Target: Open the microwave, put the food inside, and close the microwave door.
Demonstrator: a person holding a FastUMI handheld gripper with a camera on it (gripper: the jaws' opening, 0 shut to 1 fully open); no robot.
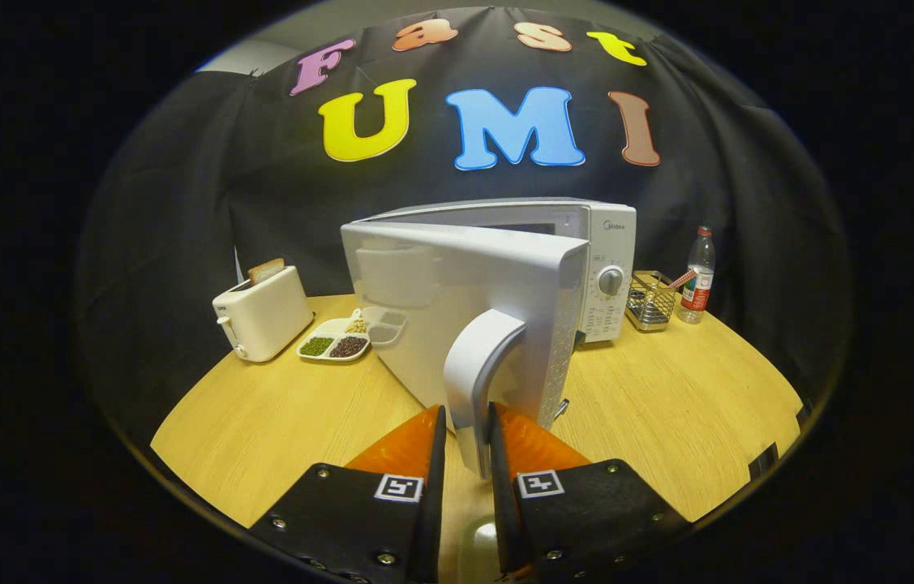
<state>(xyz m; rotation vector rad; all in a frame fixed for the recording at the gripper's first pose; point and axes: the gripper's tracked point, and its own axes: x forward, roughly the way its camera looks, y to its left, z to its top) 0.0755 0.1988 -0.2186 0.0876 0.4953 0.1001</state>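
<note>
The gripper (466, 430) pinches the door handle (479, 369) from both sides, so it can swing the microwave (586, 243) door (432, 300) open. The door stands partly open. The food tray (336, 341) waits on the tabletop (278, 414), beside the toaster (262, 315).

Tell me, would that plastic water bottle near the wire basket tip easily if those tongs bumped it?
Probably. The water bottle is tall and narrow, standing upright on the table beside the wire basket, so a high nudge would likely topple it. It looks thin plastic, likely light. The tongs are closed on the microwave door handle.
</note>
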